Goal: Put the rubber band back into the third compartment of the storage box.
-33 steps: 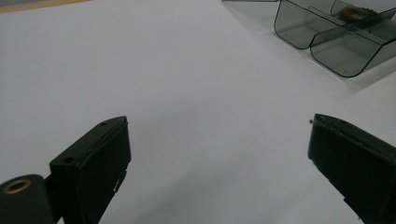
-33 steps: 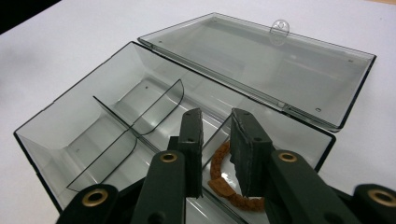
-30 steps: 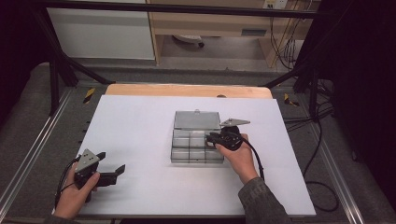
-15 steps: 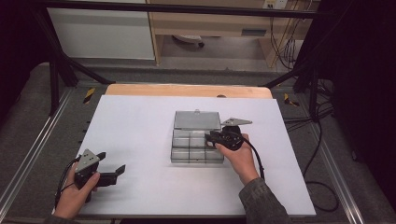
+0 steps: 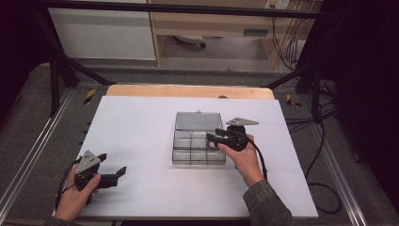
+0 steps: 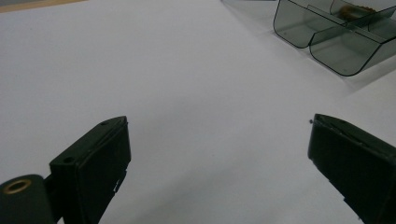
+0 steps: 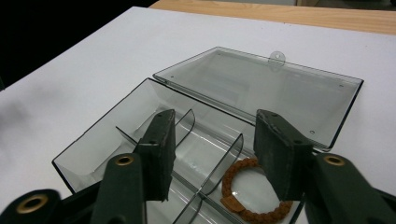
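Smoky clear plastic compartment box [image 5: 198, 143] sits mid-worktop, lid flat open, a brown beaded bracelet [image 7: 254, 189] in one cell. Right tool [image 7: 212, 154], part-open, should straddle the beads squarely; left tool [image 6: 219, 163] idles wide.

Overhead forward-down view; two close gripper views, shared box [image 5: 197, 141]

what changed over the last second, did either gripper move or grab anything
Nothing visibly changed. The right gripper hangs open over the clear box, whose lid lies open, above the bead bracelet in one compartment, gripping nothing. The left gripper rests open near the table's front left.
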